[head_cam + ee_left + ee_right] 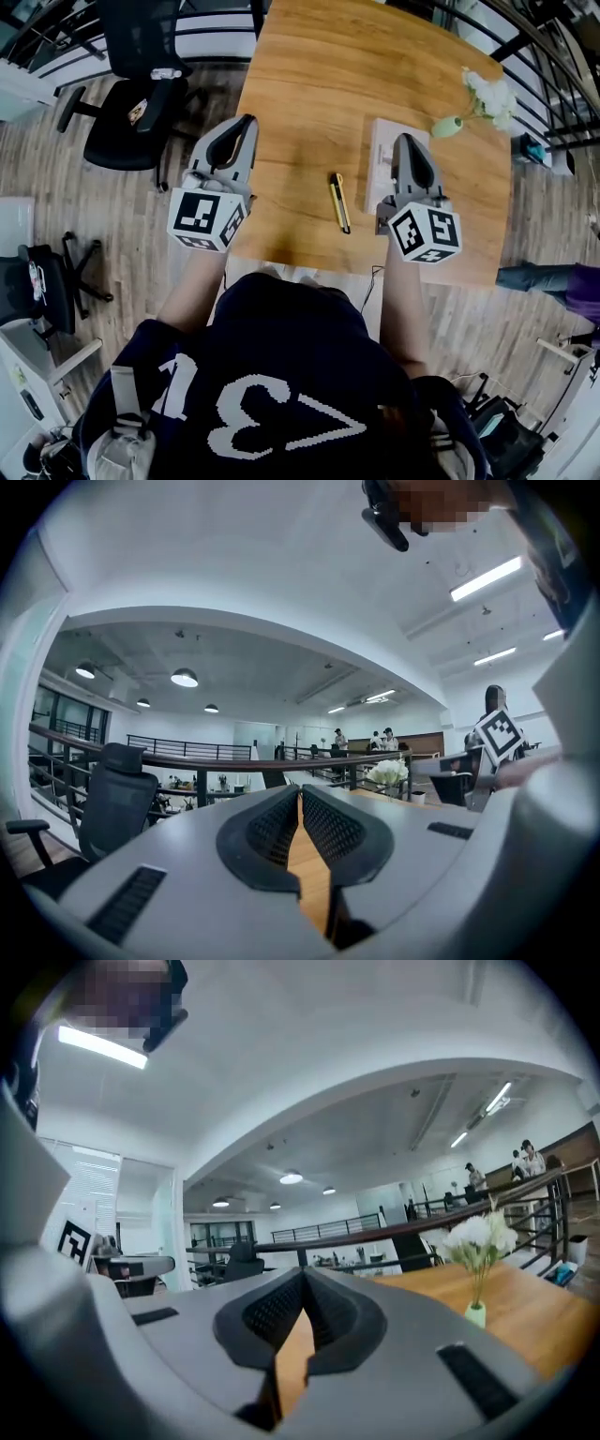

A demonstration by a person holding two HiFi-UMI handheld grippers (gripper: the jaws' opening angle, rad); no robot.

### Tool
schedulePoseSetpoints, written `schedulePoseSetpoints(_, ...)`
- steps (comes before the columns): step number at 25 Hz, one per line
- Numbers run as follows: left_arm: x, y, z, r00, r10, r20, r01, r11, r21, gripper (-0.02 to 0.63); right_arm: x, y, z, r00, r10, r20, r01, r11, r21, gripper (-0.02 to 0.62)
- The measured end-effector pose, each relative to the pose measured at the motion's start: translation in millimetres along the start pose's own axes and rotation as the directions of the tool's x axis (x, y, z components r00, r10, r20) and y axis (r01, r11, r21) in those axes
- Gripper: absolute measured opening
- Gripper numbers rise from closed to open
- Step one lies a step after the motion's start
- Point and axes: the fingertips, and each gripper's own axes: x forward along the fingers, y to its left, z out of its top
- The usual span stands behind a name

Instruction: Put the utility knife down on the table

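The utility knife (339, 202), yellow and black, lies flat on the wooden table (309, 84) near its front edge, between my two grippers and touched by neither. My left gripper (246, 120) is held up over the table's left edge, shut with nothing in it; in the left gripper view its tips (299, 794) meet. My right gripper (405, 139) is raised to the right of the knife, also shut and holding nothing; its tips (303, 1279) meet in the right gripper view. Both point level, out across the room.
A white flat box (380, 155) lies under the right gripper. A small green vase of white flowers (487, 98) stands at the table's right edge. A black office chair (141, 103) is left of the table. A person's legs (544, 278) show at the right.
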Motion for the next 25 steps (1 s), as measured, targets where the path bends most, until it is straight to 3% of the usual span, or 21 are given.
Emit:
schedulePoseSetpoints(3, 4.0, 1.6, 27.8, 0.999, 0.005, 0.050, -0.006, 1.000, 0.015, 0.028, -11.1, 3.0, 51.1, 0.995, 0.013, 0.094, -0.009, 0.999, -0.042, 0.025)
schedulePoseSetpoints(7, 3.2, -0.8, 49.2, 0.996, 0.012, 0.084, -0.014, 1.000, 0.024, 0.028, -24.5, 7.2, 85.0, 0.989, 0.031, 0.147, -0.024, 0.999, -0.047, 0.025)
schedulePoseSetpoints(25, -0.7, -12.2, 55.3, 0.995, 0.021, 0.092, -0.024, 0.999, 0.029, 0.028, -33.8, 13.2, 106.0, 0.980, 0.065, 0.187, -0.051, 0.996, -0.079, 0.025)
